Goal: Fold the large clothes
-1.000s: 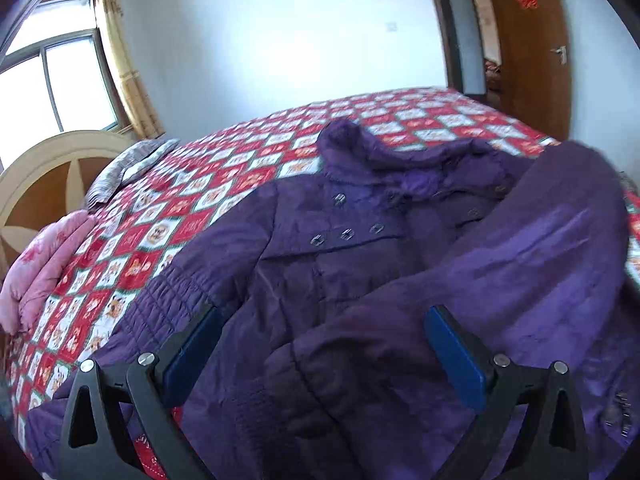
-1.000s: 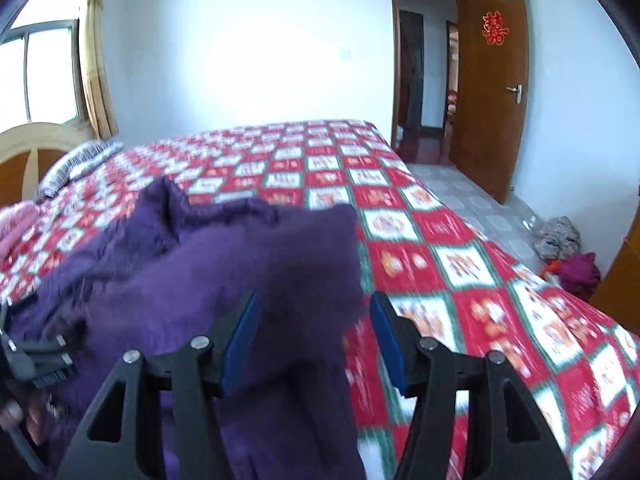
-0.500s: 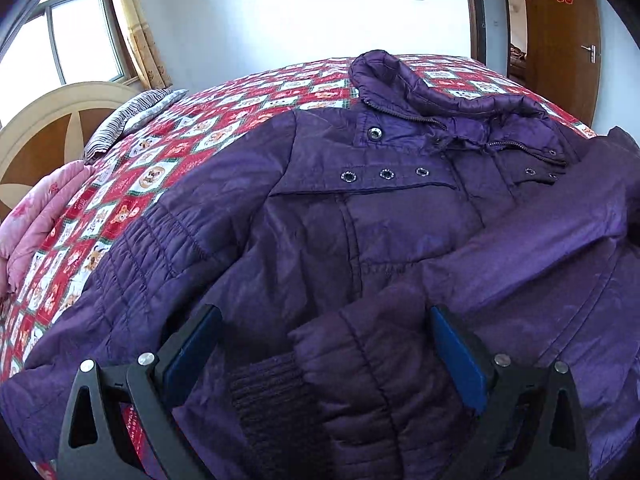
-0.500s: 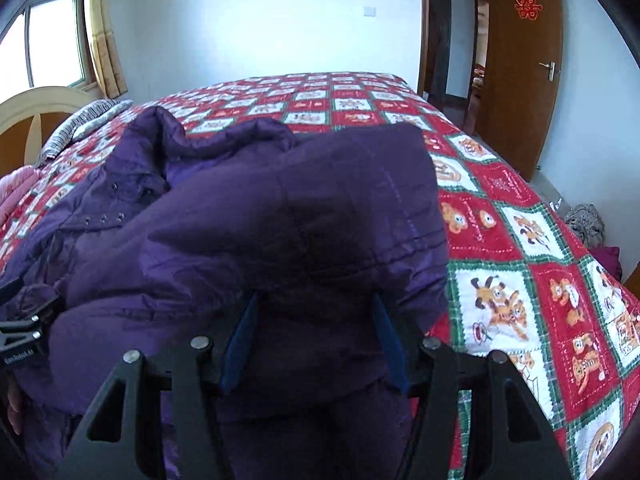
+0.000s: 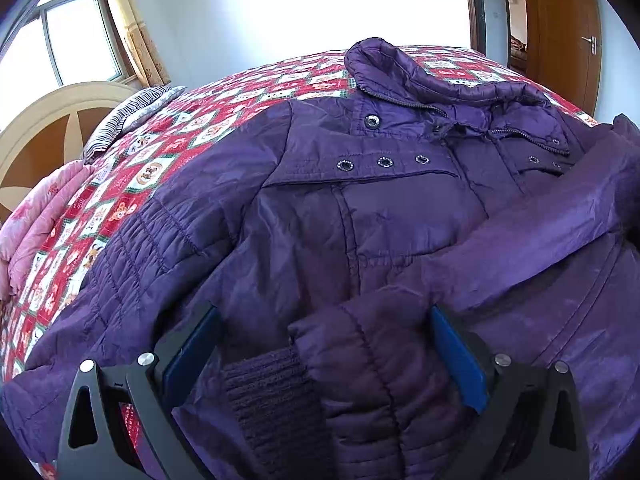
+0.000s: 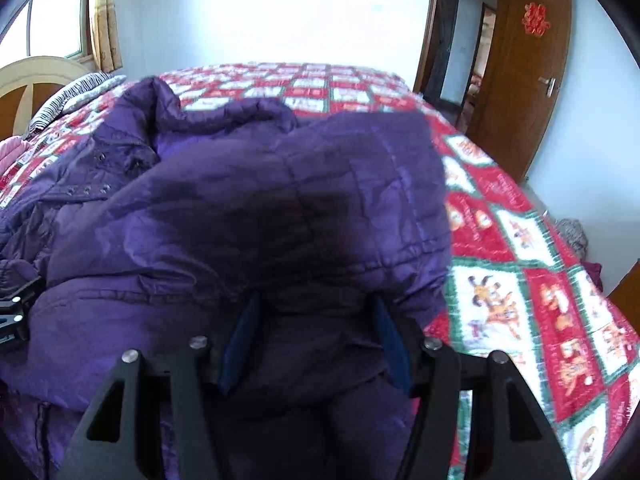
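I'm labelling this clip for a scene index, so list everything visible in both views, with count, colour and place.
jacket: one, purple, spread on the bed, one sleeve folded across its front
sleeve cuff: one, purple with knit rib, between the left tongs' fingers
bedspread: one, red, white and green patchwork, covering the bed
striped pillow: one, grey and white, at the head of the bed
pink quilt: one, pink, by the headboard
headboard: one, cream and brown, under the window
window: one, behind a yellow curtain
door: one, brown, open, red paper ornament on it
left tongs: black with blue pads, straddling the cuff
right tongs: black with blue pads, jacket fabric between them
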A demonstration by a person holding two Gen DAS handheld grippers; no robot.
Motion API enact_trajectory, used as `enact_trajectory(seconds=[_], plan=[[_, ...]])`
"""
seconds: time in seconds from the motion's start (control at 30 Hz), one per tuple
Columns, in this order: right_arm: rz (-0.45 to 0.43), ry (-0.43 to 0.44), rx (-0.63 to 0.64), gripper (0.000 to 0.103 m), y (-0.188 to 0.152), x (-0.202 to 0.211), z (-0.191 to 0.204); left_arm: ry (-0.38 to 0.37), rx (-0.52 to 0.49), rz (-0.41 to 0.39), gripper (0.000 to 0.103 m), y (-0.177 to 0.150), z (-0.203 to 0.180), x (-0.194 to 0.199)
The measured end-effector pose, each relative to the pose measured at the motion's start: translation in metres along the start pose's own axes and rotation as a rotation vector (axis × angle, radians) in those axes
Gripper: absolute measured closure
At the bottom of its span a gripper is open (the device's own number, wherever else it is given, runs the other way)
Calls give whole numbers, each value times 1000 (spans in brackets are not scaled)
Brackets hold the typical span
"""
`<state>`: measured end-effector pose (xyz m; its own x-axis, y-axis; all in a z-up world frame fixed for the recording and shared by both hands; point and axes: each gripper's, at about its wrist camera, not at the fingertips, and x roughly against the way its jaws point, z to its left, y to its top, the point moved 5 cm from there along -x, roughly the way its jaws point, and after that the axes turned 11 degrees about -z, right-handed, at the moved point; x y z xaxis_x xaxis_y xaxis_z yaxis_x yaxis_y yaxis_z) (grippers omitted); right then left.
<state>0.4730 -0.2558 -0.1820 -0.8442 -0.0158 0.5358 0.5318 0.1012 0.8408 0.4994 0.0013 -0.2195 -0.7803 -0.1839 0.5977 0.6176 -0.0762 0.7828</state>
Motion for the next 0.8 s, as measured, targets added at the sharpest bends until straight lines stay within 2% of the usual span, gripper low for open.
enact_trajectory(seconds=[0.13,0.2,0.3,0.6,0.8], plan=[[-174,-15,11,41,19,37,3,3,-3,-2,1,0,1,0],[-192,-7,32,37,27,39,9,3,-4,-3,1,0,0,0],[-160,2,30,35,30,23,11,2,-3,-3,1,0,0,0],[22,10,7,35,5,-20,9,0,-2,-1,1,0,0,0],[36,-46,96,35,5,-12,16,-4,2,2,1,-1,0,-2]])
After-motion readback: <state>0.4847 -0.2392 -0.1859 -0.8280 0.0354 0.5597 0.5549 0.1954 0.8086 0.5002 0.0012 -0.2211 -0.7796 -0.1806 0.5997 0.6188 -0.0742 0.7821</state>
